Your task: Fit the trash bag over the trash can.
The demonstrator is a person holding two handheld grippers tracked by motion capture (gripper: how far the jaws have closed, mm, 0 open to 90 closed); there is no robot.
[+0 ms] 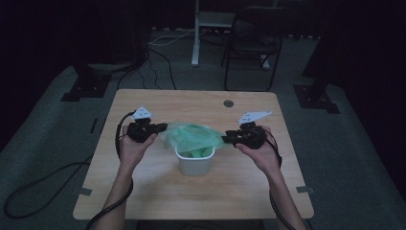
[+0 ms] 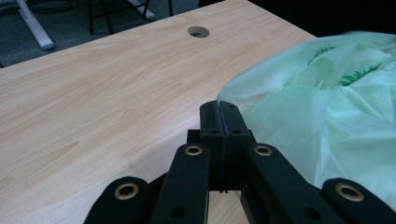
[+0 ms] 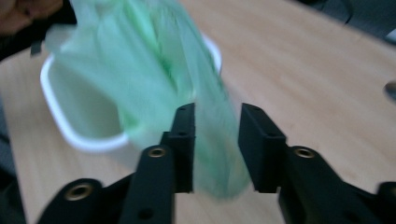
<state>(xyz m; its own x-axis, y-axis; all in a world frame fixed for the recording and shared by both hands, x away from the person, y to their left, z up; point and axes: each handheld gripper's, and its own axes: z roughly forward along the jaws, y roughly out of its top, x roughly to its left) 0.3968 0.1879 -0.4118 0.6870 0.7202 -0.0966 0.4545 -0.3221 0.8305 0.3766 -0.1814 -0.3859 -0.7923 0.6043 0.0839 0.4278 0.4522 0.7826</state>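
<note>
At the middle of the counter [image 1: 143, 177], a small white bin [image 1: 194, 163] is standing with a pale green bag [image 1: 191, 135] partly tucked inside it; the work in hand looks like lining the bin with the bag. The left tongs [image 1: 163, 127] are pressing together on the bag's left edge, the jaws meeting flat in the left gripper view with the film [image 2: 322, 116] running off just beside them; the right tongs [image 1: 226, 137] are standing spread, with a fold of the bag [image 3: 212, 140] hanging between the jaws, not yet pinched as far as the blurred right gripper view shows. Judging by this, the bag's bottom is already sitting down in the bin [image 3: 84, 135], while its mouth is bunching above the rim rather than lying over it; what seems left is gripping the right side, stretching the mouth wide, and folding it down around the rim on all sides.
</note>
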